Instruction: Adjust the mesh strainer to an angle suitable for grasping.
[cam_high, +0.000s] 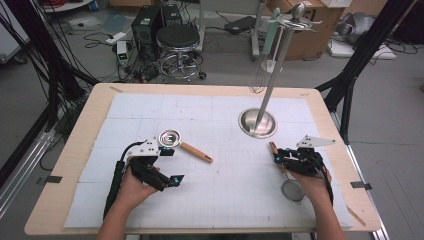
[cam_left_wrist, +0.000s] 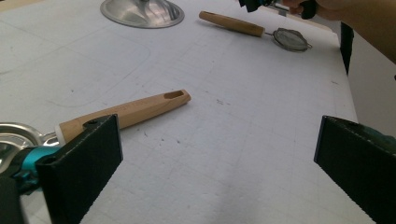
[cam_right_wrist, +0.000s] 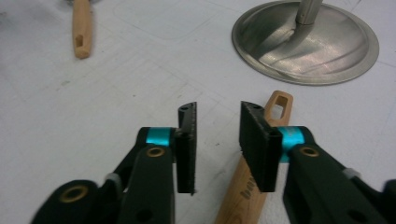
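While your right gripper (cam_right_wrist: 217, 135) hangs low over the wooden handle (cam_right_wrist: 261, 154) of the mesh strainer (cam_high: 292, 190), its jaws stand narrowed but not pinching: the handle lies under the right jaw, a bare gap between the pads. On the high view the strainer's bowl rests at five o'clock on the white mat (cam_high: 220, 200), beside your right wrist, handle tip toward the stand. Your left gripper (cam_high: 166, 165), at eight o'clock, is spread wide and idle, the steel ladle (cam_high: 170, 137) with its wooden handle lying just beside its far jaw. Farther off, at one o'clock, stands the utensil rack (cam_high: 258, 122) on its round steel base, a whisk (cam_high: 259, 75) already hanging from its top. By this showing one utensil is hung; strainer and ladle are left on the mat, and the strainer's grasp is not yet made.
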